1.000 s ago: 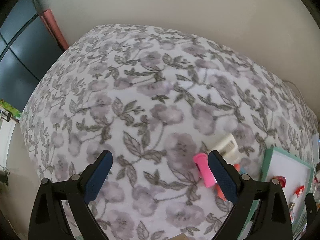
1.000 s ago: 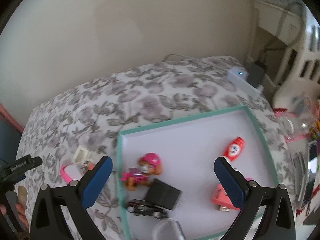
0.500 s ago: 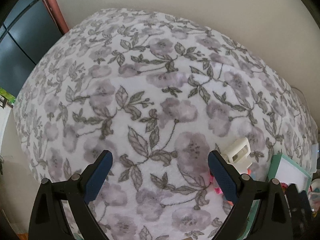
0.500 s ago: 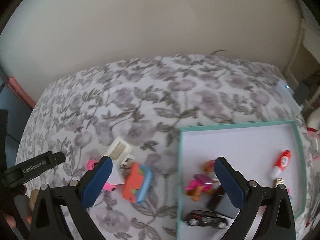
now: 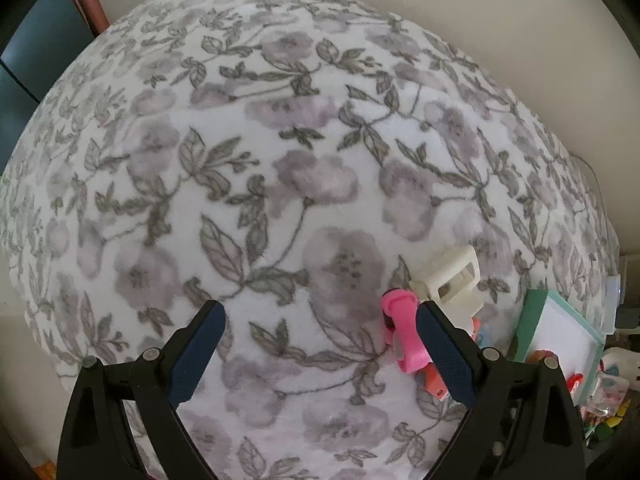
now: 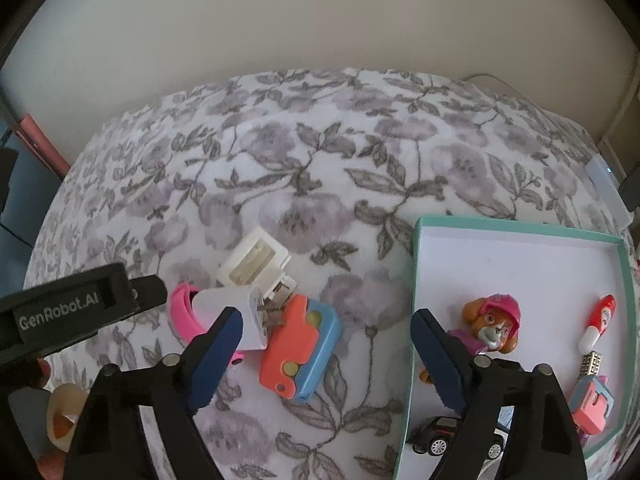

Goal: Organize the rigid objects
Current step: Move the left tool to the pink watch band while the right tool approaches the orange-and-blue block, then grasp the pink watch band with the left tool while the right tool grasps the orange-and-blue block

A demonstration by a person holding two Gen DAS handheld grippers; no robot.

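A: How are the two tools seen?

B: The left tool [image 5: 318,354] is held wide over the floral blanket [image 5: 248,184], with only cloth between its jaws. The right tool [image 6: 326,354] is closing from a wide spread; the orange-and-blue toy [image 6: 301,350] lies between its jaws, but it is not pressed by the pads.

A: Where are the loose things found?

B: A small cluster is seen left of the teal tray [image 6: 416,280]. A cream plastic clip [image 6: 256,260] lies farthest; a white plug adapter [image 6: 236,312] rests just near of it, on a pink band [image 6: 182,310], and the orange-and-blue toy touches the adapter's prongs on the right. In the left view the pink band [image 5: 404,332] sits just beside the right finger.

A: And inside the tray?

B: A pup figure [image 6: 492,322] is seen at the left side, a black toy car [image 6: 434,438] at the near edge, a red-and-white capsule toy [image 6: 598,322] at the right, and another orange-and-blue piece [image 6: 590,406] near of it.
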